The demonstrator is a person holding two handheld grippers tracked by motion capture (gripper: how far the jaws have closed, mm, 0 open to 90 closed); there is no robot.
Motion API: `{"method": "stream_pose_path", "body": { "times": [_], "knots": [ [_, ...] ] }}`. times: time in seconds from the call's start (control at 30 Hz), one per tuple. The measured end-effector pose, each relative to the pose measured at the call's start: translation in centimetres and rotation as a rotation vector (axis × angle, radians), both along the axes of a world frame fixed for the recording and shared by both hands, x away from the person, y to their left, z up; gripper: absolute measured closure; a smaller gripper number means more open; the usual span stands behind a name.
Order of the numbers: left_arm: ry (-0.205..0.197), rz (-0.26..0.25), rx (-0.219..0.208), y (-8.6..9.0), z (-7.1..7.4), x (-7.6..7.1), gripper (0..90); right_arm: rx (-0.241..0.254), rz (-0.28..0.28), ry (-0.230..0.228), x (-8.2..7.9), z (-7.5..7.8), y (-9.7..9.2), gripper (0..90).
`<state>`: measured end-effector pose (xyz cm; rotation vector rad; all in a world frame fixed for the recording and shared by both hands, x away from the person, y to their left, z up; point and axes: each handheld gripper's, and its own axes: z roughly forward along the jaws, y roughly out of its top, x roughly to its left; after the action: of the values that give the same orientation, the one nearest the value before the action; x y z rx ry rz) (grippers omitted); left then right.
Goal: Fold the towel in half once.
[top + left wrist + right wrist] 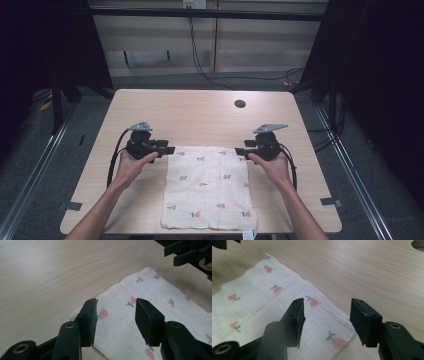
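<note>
My left gripper (115,315): jaws spread, nothing pinched, hanging just over the far-left corner of the cloth (209,187). Right gripper (326,318): same, jaws apart & empty, over the far-right corner. Can't tell if either tip brushes the fabric. In the high view both point inward at each other across the cloth's far edge. Cloth is white w/ small pink flowers, spread flat on the near half of the wooden table (200,115), its near edge at the table's front edge.
</note>
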<state>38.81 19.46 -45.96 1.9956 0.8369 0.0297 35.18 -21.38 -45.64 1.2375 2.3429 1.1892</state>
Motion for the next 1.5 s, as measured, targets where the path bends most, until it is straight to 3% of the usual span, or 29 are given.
{"method": "stream_pose_path", "body": {
  "times": [0.13,0.27,0.37,0.53,0.67,0.73,0.83,0.93,1.0,1.17,1.3,1.43,1.5],
  "knots": [
    [0.019,0.002,0.051,0.0,-1.4,0.3,53.9,-0.032,-0.022,0.032,1.4,-1.8,-0.2,49.3],
    [0.001,0.03,0.069,0.2,-1.8,0.7,54.9,-0.051,-0.061,-0.004,2.1,-2.7,-0.3,53.5],
    [-0.002,0.046,0.069,0.5,-1.9,1.0,57.1,-0.062,-0.071,0.01,2.5,-3.1,-0.6,54.9],
    [-0.005,0.046,0.078,0.8,-2.0,1.3,58.3,-0.071,-0.053,0.055,2.5,-4.0,-0.9,55.6],
    [0.005,0.052,0.093,1.1,-2.5,2.2,60.3,-0.093,-0.043,0.029,2.4,-4.0,-0.6,56.2],
    [0.003,0.055,0.101,1.0,-2.9,2.5,60.4,-0.116,-0.045,0.03,2.4,-4.1,-0.5,56.3],
    [0.006,0.069,0.111,0.8,-3.9,3.0,58.3,-0.1,-0.045,0.032,2.4,-4.3,-0.6,56.3],
    [0.021,0.057,0.132,0.4,-4.6,3.1,57.7,-0.132,-0.037,0.035,2.3,-4.6,-0.3,57.1],
    [0.02,0.056,0.128,0.2,-4.7,3.2,57.4,-0.108,-0.051,0.046,2.3,-4.6,-0.4,58.2],
    [0.019,0.038,0.116,-0.5,-4.8,3.1,59.2,-0.08,-0.05,0.057,2.1,-4.7,-0.7,73.6],
    [0.005,0.023,0.114,-1.0,-4.9,3.0,67.7,-0.05,-0.023,0.063,1.9,-4.9,-0.6,84.0],
    [0.014,0.02,0.12,-0.9,-5.0,3.3,84.1,-0.032,-0.018,0.066,1.9,-4.9,-0.8,85.8],
    [0.014,0.017,0.126,-0.8,-4.9,3.3,87.9,-0.008,-0.026,0.069,1.8,-4.9,-1.1,86.2]
  ]
}}
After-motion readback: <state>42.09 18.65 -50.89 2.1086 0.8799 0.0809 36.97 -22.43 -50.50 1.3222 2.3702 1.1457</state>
